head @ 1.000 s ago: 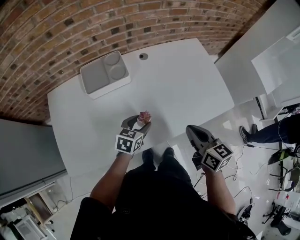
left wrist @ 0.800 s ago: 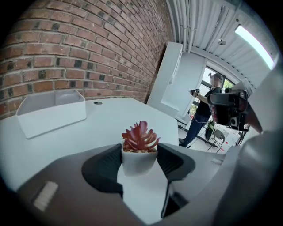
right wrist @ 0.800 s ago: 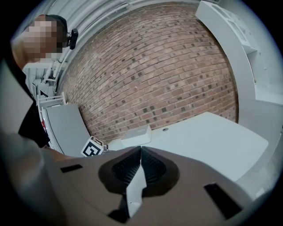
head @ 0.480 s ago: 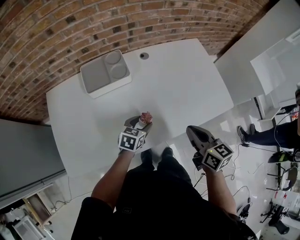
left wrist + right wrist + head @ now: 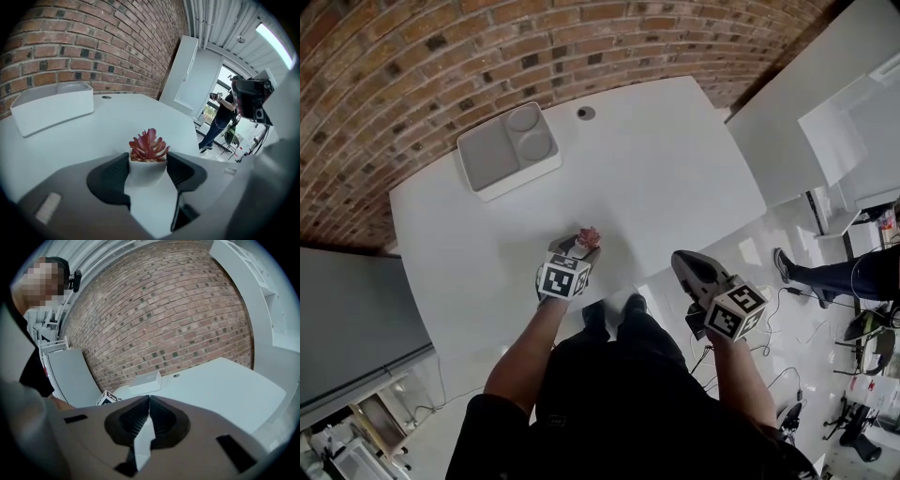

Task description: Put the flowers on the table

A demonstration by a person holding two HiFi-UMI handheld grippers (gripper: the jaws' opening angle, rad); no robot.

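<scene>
The right hand-held gripper (image 5: pixel 684 264) is idling nearest the person, off the table's near edge, its jaws pressed together on nothing. Just ahead, the left hand-held gripper (image 5: pixel 579 247) is clasping the small white pot (image 5: pixel 147 171) of the flowers (image 5: pixel 149 145) by its sides, above the near part of the table (image 5: pixel 675 178). Whether the base is touching the top, I cannot tell. The placing is probably best done by bringing the pot straight down and level, letting its base sit flat before the jaws are eased apart. The pot's long axis is standing upright, red leaves pointing up. Farther off, a white tray (image 5: pixel 508 147) is lying well apart, by the brick wall (image 5: pixel 441 56).
</scene>
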